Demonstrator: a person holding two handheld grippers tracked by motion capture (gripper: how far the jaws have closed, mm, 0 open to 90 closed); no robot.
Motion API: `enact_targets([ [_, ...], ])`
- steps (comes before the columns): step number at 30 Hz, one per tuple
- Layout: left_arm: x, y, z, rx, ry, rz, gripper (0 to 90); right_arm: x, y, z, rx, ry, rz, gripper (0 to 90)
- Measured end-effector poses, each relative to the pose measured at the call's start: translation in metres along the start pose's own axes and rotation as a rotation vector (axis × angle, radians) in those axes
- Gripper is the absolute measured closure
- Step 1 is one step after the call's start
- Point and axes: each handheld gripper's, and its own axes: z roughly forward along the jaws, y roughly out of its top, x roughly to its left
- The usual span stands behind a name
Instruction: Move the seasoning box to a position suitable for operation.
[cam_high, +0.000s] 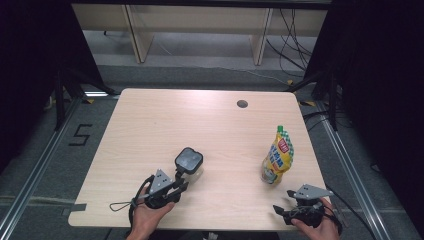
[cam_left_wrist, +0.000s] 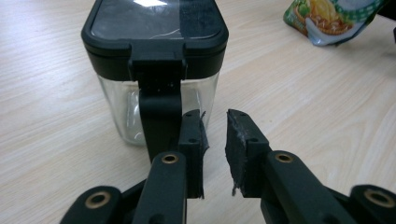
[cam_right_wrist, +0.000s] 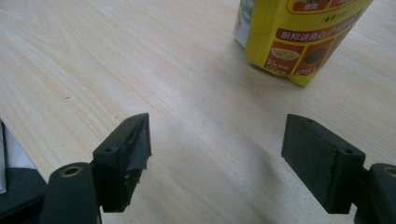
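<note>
A square glass jar (cam_high: 189, 161) with a black clip lid stands on the wooden table (cam_high: 165, 120), left of centre. My left gripper (cam_high: 181, 184) sits just in front of it. In the left gripper view the jar (cam_left_wrist: 154, 32) is close ahead and its black latch hangs by the left jaw. The left gripper (cam_left_wrist: 215, 119) has its jaws a narrow gap apart with nothing between them. A yellow pouch (cam_high: 278, 155) with a green cap stands upright at the right. My right gripper (cam_high: 278, 209) is near the front edge, short of the pouch (cam_right_wrist: 299, 37). The right gripper (cam_right_wrist: 217, 126) is wide open and empty.
A round cable hole (cam_high: 242, 104) lies near the table's far edge. A person's hands hold both grippers at the front edge. The pouch (cam_left_wrist: 327, 18) shows at the upper right of the left gripper view. Dark floor, rails and cables surround the table.
</note>
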Motion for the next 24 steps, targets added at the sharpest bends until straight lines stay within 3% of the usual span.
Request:
enact_targets([
  [9,0.002,-0.003,-0.014,-0.018,-0.023,-0.008,66.5,0.0,0.0,0.0,-0.004,0.0,0.0,24.9],
  [12,0.003,-0.001,-0.021,-0.04,-0.003,0.013,62.1,0.0,0.0,0.001,-0.002,0.006,0.001,24.9],
  [15,0.007,0.0,-0.025,-0.029,0.048,0.033,57.3,0.0,0.0,0.001,0.0,0.006,0.001,24.9],
  [18,0.017,0.002,-0.018,-0.019,0.081,0.023,55.5,0.001,-0.001,0.001,0.007,0.006,0.022,24.9],
  [19,0.019,0.004,-0.016,-0.02,0.085,0.025,55.3,0.0,0.0,0.001,-0.001,0.005,0.002,24.9],
  [20,0.021,0.006,-0.012,-0.02,0.089,0.023,55.4,0.002,-0.001,0.0,0.006,0.008,0.024,24.9],
  [22,0.023,0.008,-0.01,-0.018,0.084,0.042,56.0,0.0,0.0,0.001,0.004,0.004,0.002,24.9],
  [23,0.022,0.009,-0.007,-0.026,0.078,0.026,56.0,0.0,0.0,0.001,0.004,0.004,0.002,24.9],
  [24,0.021,0.01,-0.004,-0.011,0.071,0.046,57.7,-0.001,-0.001,0.002,0.002,0.002,-0.01,24.9],
])
